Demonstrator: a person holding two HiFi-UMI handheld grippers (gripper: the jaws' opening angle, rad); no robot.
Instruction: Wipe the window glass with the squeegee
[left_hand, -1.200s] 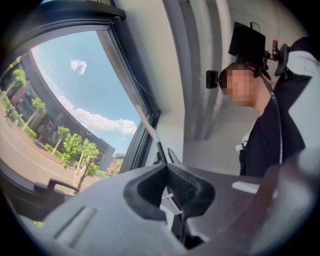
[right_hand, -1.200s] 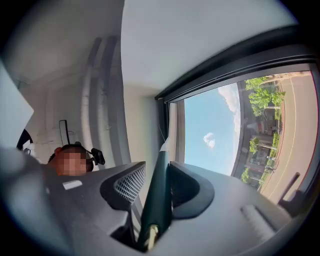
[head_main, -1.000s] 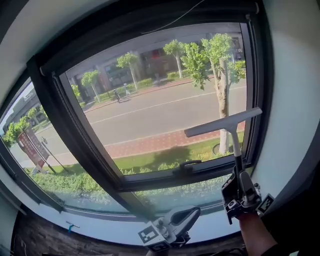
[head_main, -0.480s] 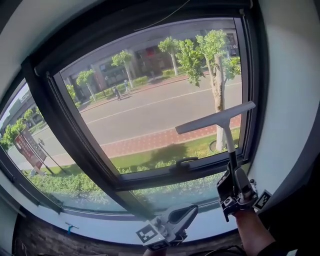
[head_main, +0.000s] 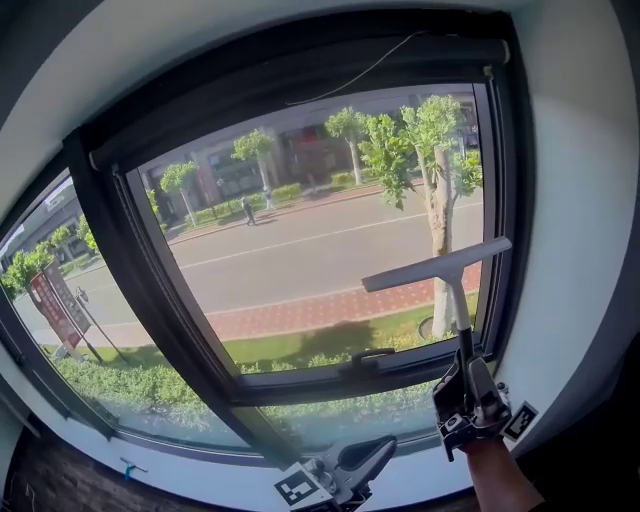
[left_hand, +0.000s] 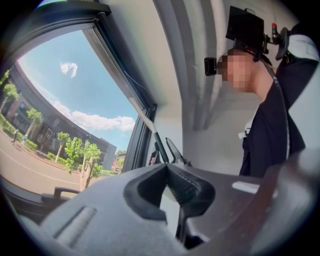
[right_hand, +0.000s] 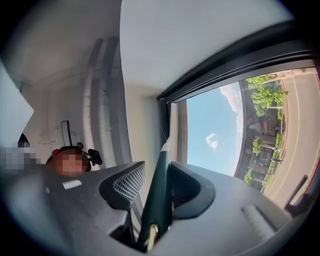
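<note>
Hanging idle at the lower edge, the left gripper has its jaws pressed together on nothing. Right gripper, just beyond, pinches the squeegee by its dark handle, blade tilted across the lower right corner of the window glass; contact of the rubber with the pane appears likely but is not certain. Good practice: seat the whole edge flat, press evenly, draw one straight stroke clear of the window frame.
</note>
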